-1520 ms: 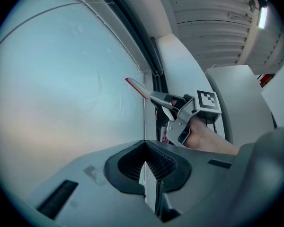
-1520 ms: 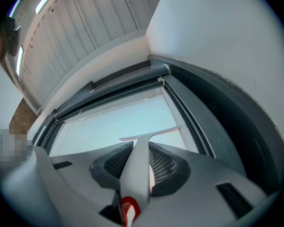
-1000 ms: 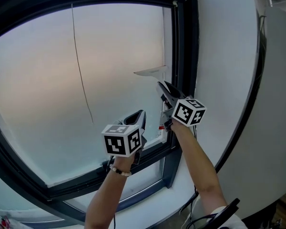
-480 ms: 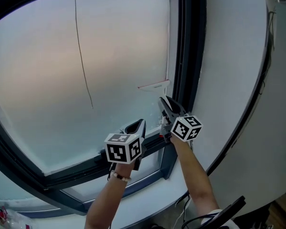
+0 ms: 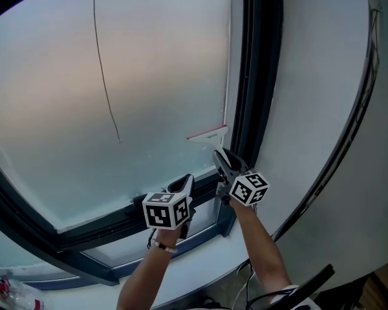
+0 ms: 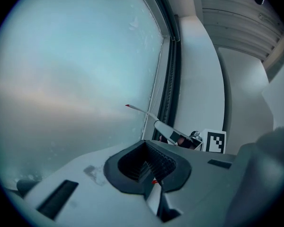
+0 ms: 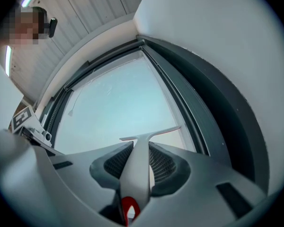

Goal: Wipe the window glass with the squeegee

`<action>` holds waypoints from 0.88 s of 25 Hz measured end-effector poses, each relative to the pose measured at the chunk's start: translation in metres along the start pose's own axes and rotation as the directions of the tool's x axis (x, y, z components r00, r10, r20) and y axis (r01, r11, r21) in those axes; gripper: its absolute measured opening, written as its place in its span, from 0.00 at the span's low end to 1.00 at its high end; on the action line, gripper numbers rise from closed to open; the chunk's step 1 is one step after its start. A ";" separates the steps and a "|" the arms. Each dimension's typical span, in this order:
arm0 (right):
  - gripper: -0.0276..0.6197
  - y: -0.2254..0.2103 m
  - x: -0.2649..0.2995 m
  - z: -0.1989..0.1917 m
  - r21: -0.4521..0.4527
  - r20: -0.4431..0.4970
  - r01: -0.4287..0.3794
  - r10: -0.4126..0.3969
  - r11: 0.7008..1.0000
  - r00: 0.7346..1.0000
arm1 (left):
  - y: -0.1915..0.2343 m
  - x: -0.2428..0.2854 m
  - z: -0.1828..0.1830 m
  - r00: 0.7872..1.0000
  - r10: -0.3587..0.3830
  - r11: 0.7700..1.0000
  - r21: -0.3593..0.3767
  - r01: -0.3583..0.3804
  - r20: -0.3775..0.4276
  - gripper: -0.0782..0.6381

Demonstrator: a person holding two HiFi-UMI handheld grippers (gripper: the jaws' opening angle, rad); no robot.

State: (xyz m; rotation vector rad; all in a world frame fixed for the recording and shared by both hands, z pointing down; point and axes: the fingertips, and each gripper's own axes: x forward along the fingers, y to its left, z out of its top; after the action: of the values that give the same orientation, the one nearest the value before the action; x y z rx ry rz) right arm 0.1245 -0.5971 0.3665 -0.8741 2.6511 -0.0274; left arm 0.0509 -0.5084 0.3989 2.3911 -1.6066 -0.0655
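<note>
Your right tool pinches the squeegee by its handle, blade low on the window glass beside the right frame. It is probably light, stiff and slippery: grip mid-handle. Your left tool is pressed together, empty.
</note>
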 end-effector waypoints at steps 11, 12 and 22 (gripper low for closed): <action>0.18 -0.012 -0.030 -0.079 0.062 -0.106 0.035 -0.029 0.997 0.994 | 0.011 0.004 -0.058 0.998 0.031 0.996 -0.078 -0.034 -0.048 0.11; 0.18 -0.013 -0.034 -0.086 0.067 -0.119 0.042 -0.034 0.997 0.992 | 0.011 0.004 -0.062 0.998 0.030 0.996 -0.084 -0.034 -0.053 0.11; 0.18 -0.023 -0.052 -0.141 0.119 -0.217 0.069 -0.042 0.990 0.975 | 0.012 0.004 -0.098 0.996 0.029 0.990 -0.138 -0.041 -0.090 0.11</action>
State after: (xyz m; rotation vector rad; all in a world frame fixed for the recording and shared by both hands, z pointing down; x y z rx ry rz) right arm 0.1296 -0.5983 0.5179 -0.9504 2.7845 -0.3175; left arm 0.0595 -0.4975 0.4963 2.2284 -1.5504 -0.0632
